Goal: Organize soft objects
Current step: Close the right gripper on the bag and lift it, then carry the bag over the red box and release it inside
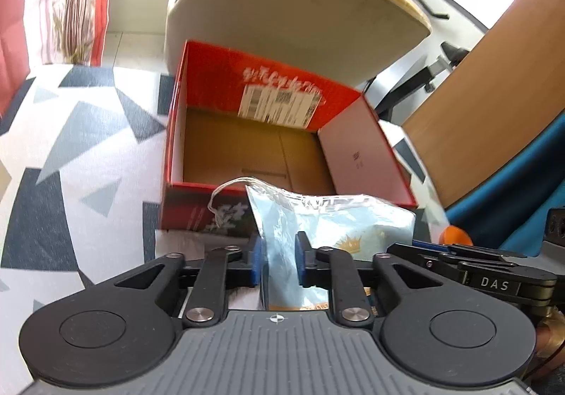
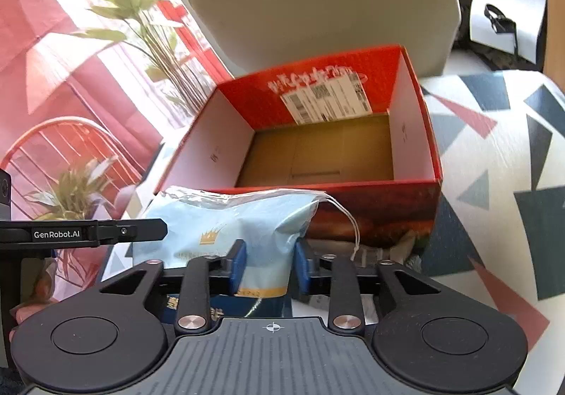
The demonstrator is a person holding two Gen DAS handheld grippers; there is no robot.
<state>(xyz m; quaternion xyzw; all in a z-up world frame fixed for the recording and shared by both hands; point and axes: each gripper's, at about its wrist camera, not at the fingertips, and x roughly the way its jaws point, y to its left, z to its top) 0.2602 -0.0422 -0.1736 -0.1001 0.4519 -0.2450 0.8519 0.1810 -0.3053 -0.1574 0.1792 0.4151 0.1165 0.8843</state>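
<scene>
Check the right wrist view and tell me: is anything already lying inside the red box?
No: the red box shows only its bare brown cardboard floor, and the light blue bag sits in front of it.

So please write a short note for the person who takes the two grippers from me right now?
Left gripper: fingers shut on the light blue bag, at one end.
Right gripper: fingers shut on the same bag, at the other end.
The bag hangs between both, just in front of the red box, which is open and holds nothing.
Done: bag gripped by both.
Left: put the bag into the box, then release.
</scene>
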